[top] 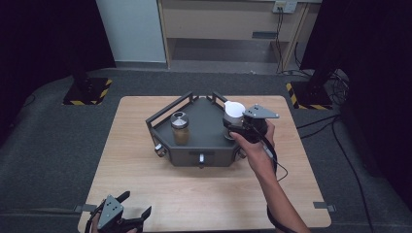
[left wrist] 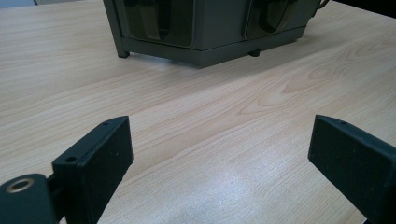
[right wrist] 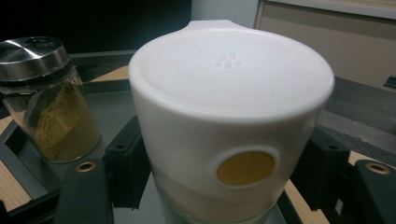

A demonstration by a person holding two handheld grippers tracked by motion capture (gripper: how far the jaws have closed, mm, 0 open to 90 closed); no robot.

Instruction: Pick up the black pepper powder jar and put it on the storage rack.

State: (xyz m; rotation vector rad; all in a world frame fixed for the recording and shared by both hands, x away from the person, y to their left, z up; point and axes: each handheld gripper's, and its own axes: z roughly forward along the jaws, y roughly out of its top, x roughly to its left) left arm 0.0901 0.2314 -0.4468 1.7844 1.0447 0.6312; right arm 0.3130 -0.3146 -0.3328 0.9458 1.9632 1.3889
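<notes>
A person's right gripper (top: 232, 127) is clamped on a white-capped container (top: 232, 113) with a clear lower body, holding it over the right side of a dark grey metal tray with raised rails (top: 165, 112) at the middle of a light wooden table (top: 145, 189). In the right gripper view the two black jaws press against the container's (right wrist: 229, 116) sides just below the smooth white plastic cap, which carries a small cluster of raised dots on top and a round mustard-yellow spot on its front; no lettering or brand can be read on it. Just beside it, on the tray's left half, stands a clear glass shaker jar with a shiny metal lid (top: 180, 127), about half full of yellow-brown powder and bearing no visible label. The left gripper (top: 134, 217) rests low at the table's near left corner, well apart from the tray, its jaws spread wide with nothing between them.
</notes>
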